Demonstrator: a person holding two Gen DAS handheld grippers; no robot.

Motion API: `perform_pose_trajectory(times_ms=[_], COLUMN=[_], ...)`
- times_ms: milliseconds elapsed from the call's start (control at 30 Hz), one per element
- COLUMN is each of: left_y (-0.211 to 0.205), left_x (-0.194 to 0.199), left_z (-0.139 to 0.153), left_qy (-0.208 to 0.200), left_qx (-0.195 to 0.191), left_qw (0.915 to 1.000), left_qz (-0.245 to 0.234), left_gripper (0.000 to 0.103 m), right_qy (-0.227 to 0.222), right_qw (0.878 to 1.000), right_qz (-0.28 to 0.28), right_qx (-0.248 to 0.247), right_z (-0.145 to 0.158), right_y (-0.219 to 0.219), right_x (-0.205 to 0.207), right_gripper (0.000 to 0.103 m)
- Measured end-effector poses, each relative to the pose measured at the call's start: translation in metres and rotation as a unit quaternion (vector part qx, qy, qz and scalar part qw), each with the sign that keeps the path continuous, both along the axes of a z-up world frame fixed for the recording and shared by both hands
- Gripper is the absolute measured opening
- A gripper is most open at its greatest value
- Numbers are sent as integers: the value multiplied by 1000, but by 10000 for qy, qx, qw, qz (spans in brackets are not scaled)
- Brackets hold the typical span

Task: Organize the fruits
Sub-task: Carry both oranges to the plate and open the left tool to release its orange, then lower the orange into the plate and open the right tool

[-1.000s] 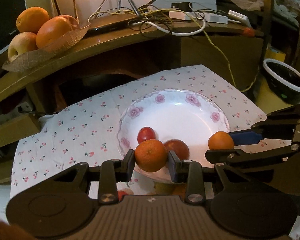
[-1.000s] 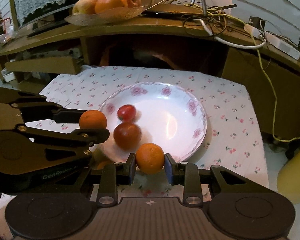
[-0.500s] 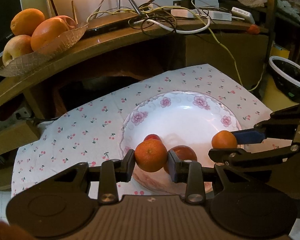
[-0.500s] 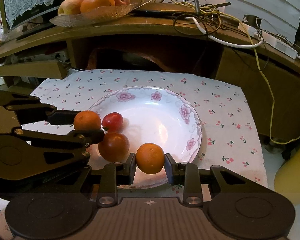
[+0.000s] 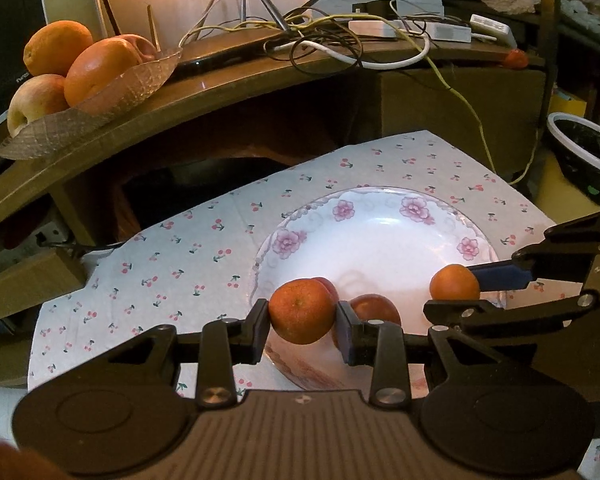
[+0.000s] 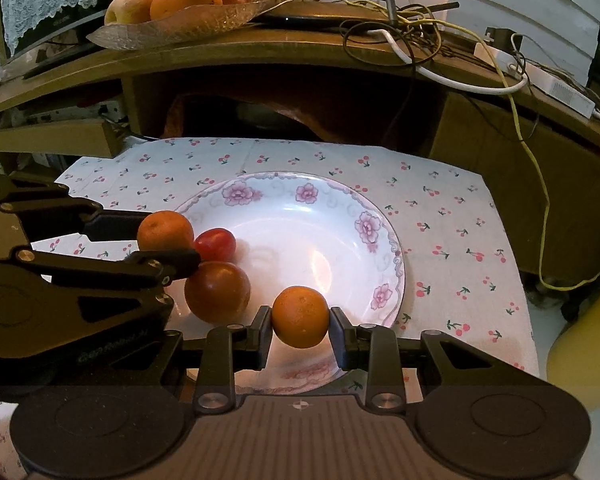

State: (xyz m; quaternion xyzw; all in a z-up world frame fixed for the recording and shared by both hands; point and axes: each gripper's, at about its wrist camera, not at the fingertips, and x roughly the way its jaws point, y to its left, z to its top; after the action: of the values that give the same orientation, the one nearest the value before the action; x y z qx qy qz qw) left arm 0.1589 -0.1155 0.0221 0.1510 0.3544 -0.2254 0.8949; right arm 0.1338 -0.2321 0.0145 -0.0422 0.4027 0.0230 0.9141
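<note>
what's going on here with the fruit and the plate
A person is working two handheld claws, sorting fruit onto a flowered white plate on a cherry-print cloth. The left claw is shut on one small orange, the right claw on another small orange, both held over the plate's near edge. Two red fruits already lie in the plate. More fruit sits in a glass dish on the shelf behind.

Both cameras sit close behind their own fingers and look forward and down. The left wrist view faces the flowered plate (image 5: 380,216) from its left, the right wrist view from its right. Both views share the plate and the wooden shelf (image 6: 300,44) behind.
</note>
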Motion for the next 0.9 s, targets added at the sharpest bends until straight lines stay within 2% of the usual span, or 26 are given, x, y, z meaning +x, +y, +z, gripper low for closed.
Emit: perform_pose_trajectory(times_ms=[600, 900], left_y=[0, 1], left_x=[0, 0], left_z=[0, 0], left_qy=[-53, -54], left_qx=[16, 16], left_qw=[10000, 10000], left_qz=[14, 3], left_gripper=[45, 45], right_qy=[-75, -145], right_qw=[9999, 9996], right_qz=[-66, -107], right_qx=[-119, -201], right_z=[-1, 1], right_y=[-2, -4], right_x=[2, 0], right_gripper=[33, 38])
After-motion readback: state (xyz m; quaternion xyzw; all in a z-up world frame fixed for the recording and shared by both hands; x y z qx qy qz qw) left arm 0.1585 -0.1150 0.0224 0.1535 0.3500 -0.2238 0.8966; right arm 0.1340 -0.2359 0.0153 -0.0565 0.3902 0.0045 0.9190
